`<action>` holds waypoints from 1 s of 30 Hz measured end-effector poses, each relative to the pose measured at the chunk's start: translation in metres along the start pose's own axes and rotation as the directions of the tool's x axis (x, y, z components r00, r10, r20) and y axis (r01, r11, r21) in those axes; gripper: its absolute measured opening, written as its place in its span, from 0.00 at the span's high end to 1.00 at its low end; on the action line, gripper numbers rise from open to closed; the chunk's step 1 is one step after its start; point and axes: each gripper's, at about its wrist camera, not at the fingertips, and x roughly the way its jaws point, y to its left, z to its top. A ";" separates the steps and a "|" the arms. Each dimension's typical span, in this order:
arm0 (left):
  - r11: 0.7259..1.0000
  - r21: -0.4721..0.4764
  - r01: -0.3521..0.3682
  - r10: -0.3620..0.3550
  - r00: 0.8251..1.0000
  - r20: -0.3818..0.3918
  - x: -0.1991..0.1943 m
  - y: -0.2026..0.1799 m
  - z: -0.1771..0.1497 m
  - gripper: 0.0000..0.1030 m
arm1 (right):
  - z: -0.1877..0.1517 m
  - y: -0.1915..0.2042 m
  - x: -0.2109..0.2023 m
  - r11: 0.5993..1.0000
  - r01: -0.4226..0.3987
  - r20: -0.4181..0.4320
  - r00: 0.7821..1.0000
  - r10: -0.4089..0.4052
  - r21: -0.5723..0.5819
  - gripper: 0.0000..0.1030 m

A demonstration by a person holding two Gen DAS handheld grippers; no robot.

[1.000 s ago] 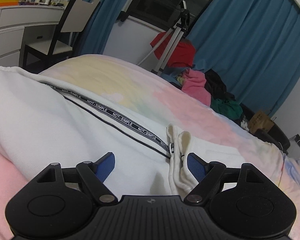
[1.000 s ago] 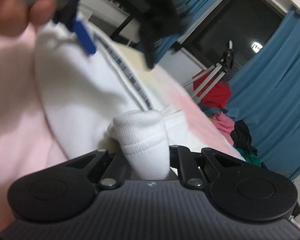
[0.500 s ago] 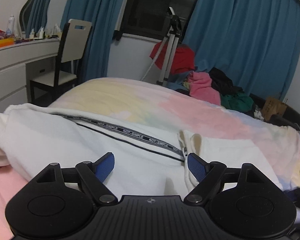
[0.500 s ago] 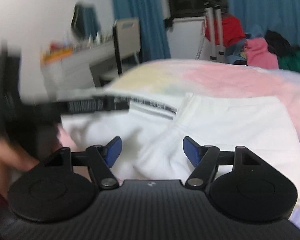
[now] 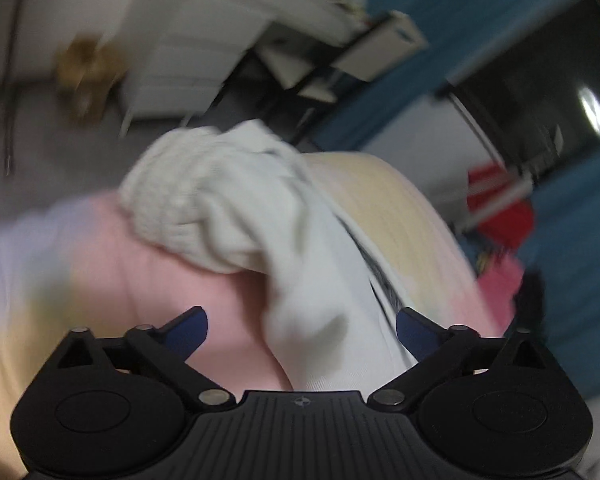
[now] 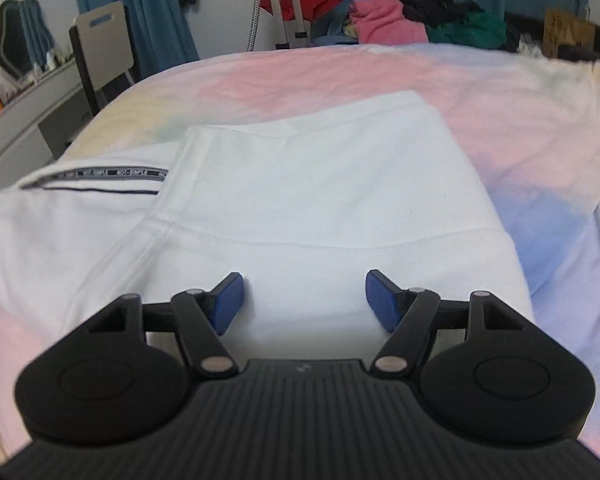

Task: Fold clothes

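A white garment [image 6: 300, 184] with a black lettered stripe [image 6: 100, 173] lies folded on the pastel bedsheet [image 6: 520, 128]. My right gripper [image 6: 303, 300] is open and empty just above the garment's near edge. In the blurred left wrist view, my left gripper [image 5: 300, 330] is open over the garment's left end [image 5: 236, 208], where a ribbed cuff is bunched up; white cloth runs between its blue fingers [image 5: 186, 330], untouched as far as I can tell.
A chair [image 6: 104, 44] and a white dresser [image 6: 24, 116] stand at the left of the bed. A steamer stand [image 6: 284, 4] and a heap of coloured clothes [image 6: 392, 20] lie beyond the far edge. A cardboard box [image 6: 566, 32] is at the back right.
My right gripper has let go of the white cuff, opened and swung to face the folded garment. My left gripper has swung fast leftward to the garment's bunched end; its view is blurred.
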 end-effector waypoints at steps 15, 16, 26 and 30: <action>0.964 -0.244 -0.109 0.131 0.988 0.076 0.066 0.049 0.087 0.48 | 0.016 0.006 -0.029 0.983 -0.180 0.113 0.978 0.174 0.045 0.32; 0.969 -0.220 -0.113 0.135 0.987 0.091 0.066 0.047 0.091 0.53 | 0.014 0.010 -0.023 0.984 -0.177 0.089 0.981 0.173 0.029 0.32; 0.978 0.157 -0.137 0.074 0.931 0.357 0.040 -0.050 0.074 0.70 | 0.014 0.018 0.003 0.990 -0.141 0.028 0.990 0.141 -0.012 0.32; 0.954 0.274 -0.123 -0.012 0.896 0.444 0.015 -0.113 0.042 0.71 | 0.028 -0.013 -0.016 0.985 -0.126 0.093 0.989 0.115 0.119 0.32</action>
